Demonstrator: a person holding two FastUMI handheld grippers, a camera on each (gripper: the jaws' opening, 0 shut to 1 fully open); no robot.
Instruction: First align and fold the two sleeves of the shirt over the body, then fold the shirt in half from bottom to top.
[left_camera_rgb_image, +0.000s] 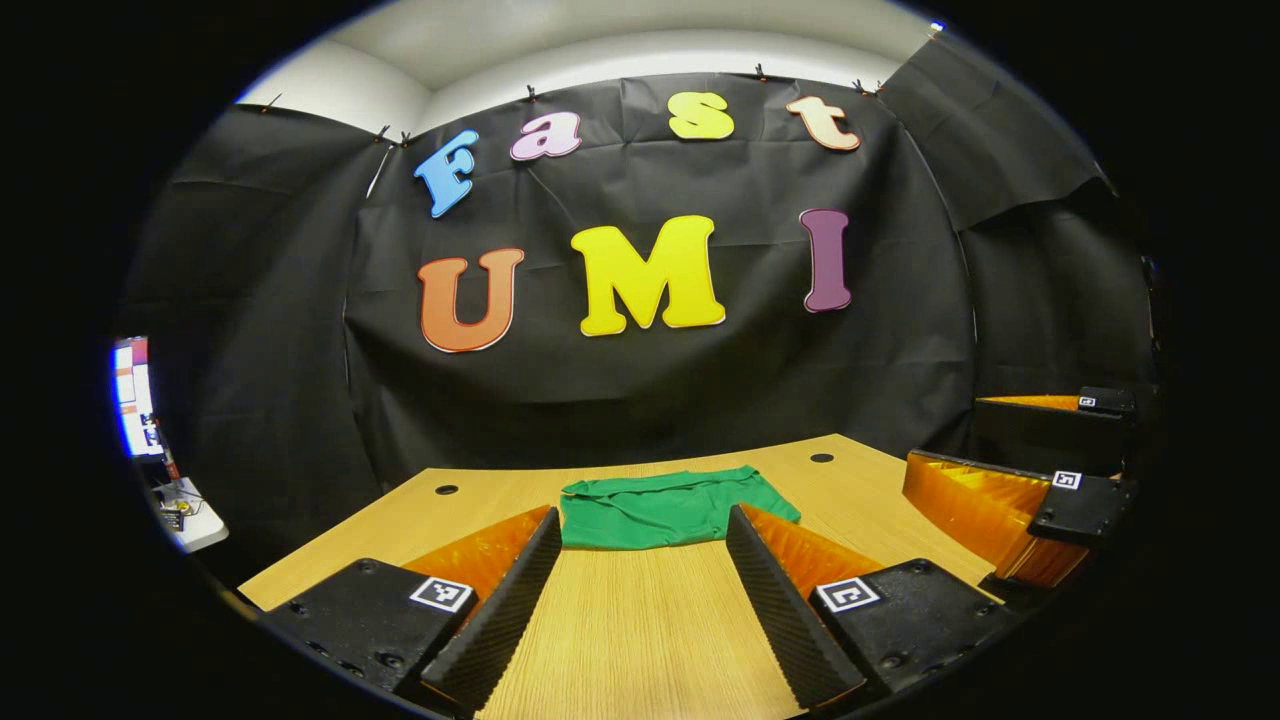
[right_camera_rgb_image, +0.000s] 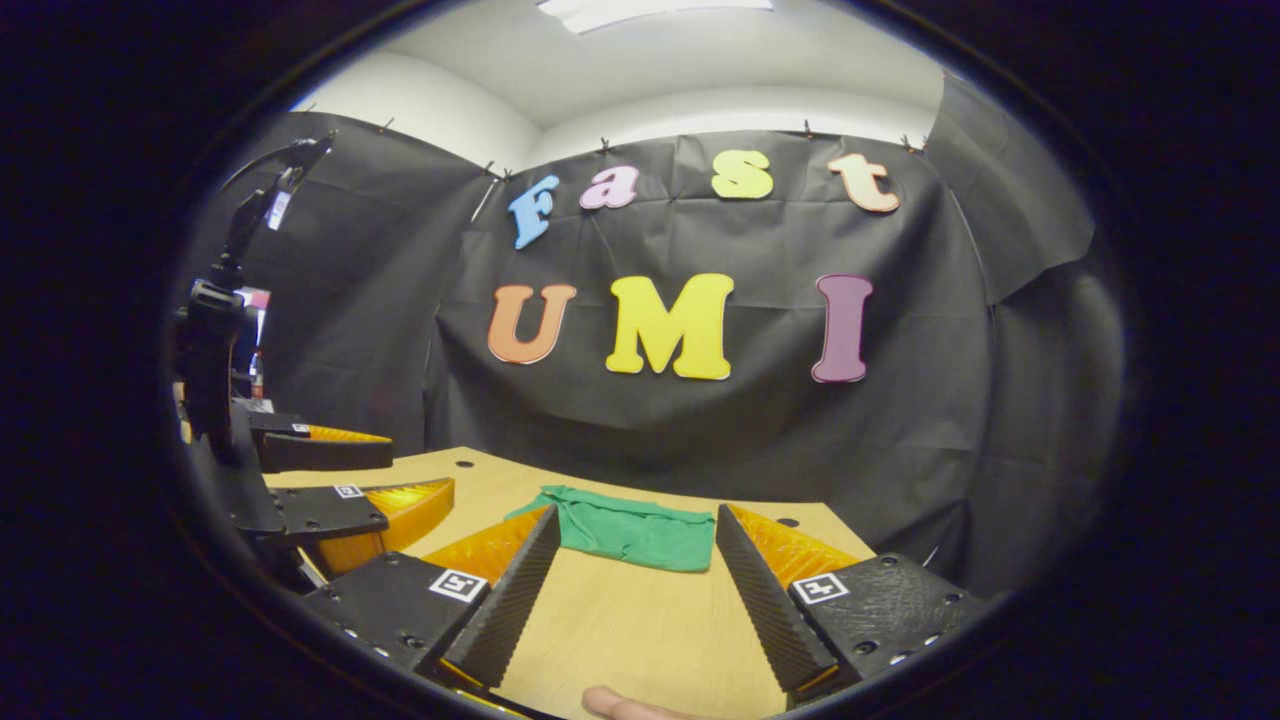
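The green shirt (left_camera_rgb_image: 668, 508) lies flat in a compact folded shape on the far middle of the wooden table (left_camera_rgb_image: 640, 640). My left gripper (left_camera_rgb_image: 643, 522) hovers over the near part of the table, open, its fingers framing the shirt from a distance with nothing between them. To its right, my right gripper (left_camera_rgb_image: 1010, 465) stands open over the table's right edge. In the right gripper view the shirt (right_camera_rgb_image: 628, 531) lies ahead of my right gripper (right_camera_rgb_image: 636, 518), which is open and holds nothing. The left gripper (right_camera_rgb_image: 365, 472) sits open at the left.
The table has small round holes (left_camera_rgb_image: 446, 489) near its back edge (left_camera_rgb_image: 821, 457). Black cloth walls close the booth behind it. A lit screen (left_camera_rgb_image: 133, 396) and a small white stand are at the far left. A fingertip (right_camera_rgb_image: 620, 706) shows at the bottom of the right gripper view.
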